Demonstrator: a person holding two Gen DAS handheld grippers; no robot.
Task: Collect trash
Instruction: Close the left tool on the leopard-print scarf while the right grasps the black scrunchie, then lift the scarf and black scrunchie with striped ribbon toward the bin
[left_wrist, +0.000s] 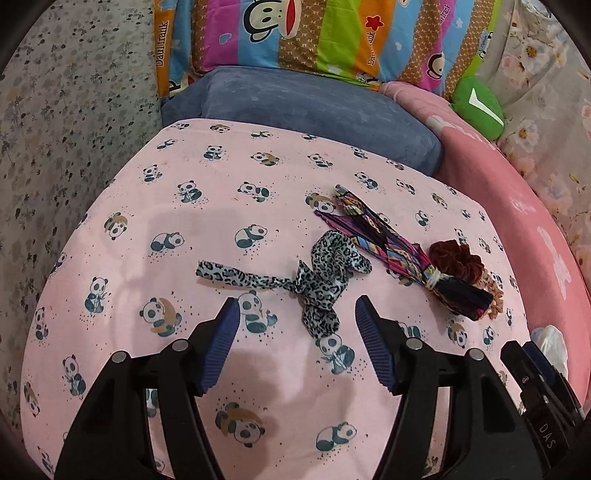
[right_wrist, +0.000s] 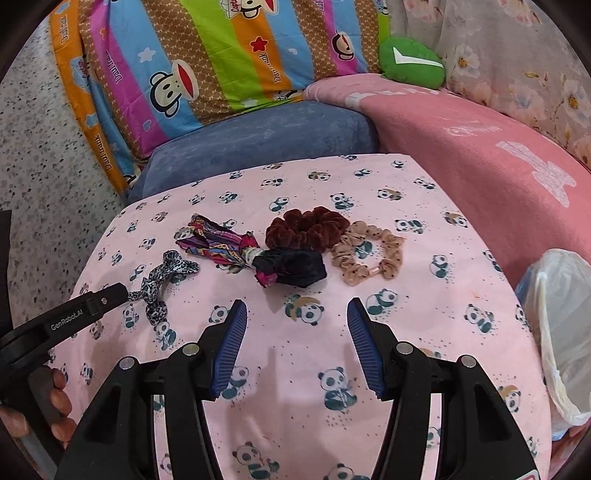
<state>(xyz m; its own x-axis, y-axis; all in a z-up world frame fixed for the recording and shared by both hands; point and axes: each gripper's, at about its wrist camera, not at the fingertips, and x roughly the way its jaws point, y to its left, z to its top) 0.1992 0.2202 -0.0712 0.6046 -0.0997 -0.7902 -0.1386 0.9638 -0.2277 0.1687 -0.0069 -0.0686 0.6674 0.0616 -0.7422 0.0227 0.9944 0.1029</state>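
Note:
Several hair ties lie on a pink panda-print cloth (left_wrist: 184, 206). A leopard-print band (left_wrist: 317, 280) lies just ahead of my left gripper (left_wrist: 297, 301), which is open; the band's near end shows between the fingertips and no pad touches it. A colourful patterned tie with a black end (right_wrist: 258, 254), a brown velvet scrunchie (right_wrist: 306, 227) and a beige dotted scrunchie (right_wrist: 365, 254) lie beyond my right gripper (right_wrist: 297, 302). That gripper is open over bare cloth with nothing in it.
A white plastic bag (right_wrist: 561, 332) stands open at the cloth's right edge. Behind are a blue cushion (right_wrist: 258, 136), a striped monkey-print pillow (right_wrist: 207, 62), a pink blanket (right_wrist: 480, 147) and a green cushion (right_wrist: 410, 62). A hand (right_wrist: 55, 406) holds the left gripper's handle.

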